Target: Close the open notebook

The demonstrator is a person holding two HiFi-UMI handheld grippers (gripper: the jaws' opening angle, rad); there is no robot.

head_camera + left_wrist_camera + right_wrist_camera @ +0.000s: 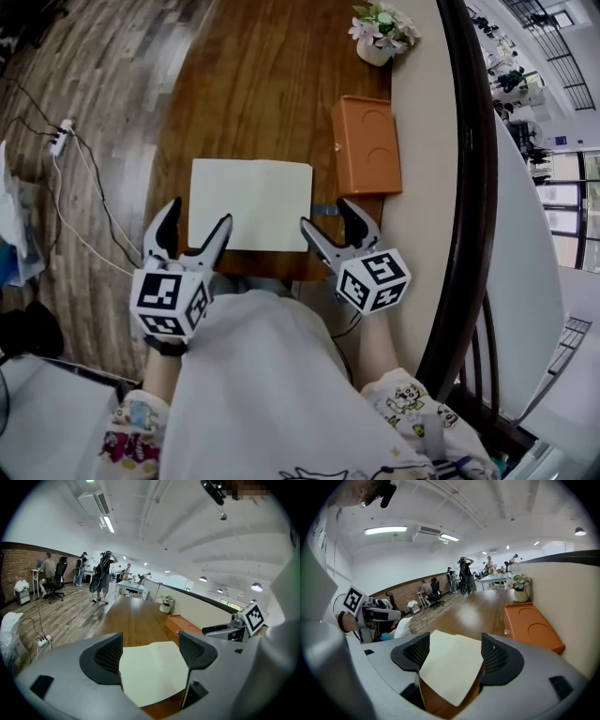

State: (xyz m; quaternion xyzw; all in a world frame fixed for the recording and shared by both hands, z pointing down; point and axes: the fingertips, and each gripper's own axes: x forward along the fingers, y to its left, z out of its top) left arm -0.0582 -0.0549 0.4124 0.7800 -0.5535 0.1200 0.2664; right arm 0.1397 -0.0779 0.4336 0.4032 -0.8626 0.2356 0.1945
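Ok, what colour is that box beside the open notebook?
Orange. The box shows best in the head view, just right of the notebook.

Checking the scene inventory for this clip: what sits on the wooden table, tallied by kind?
Open notebook: 1
Orange box: 1
Flower pot: 1
Total: 3
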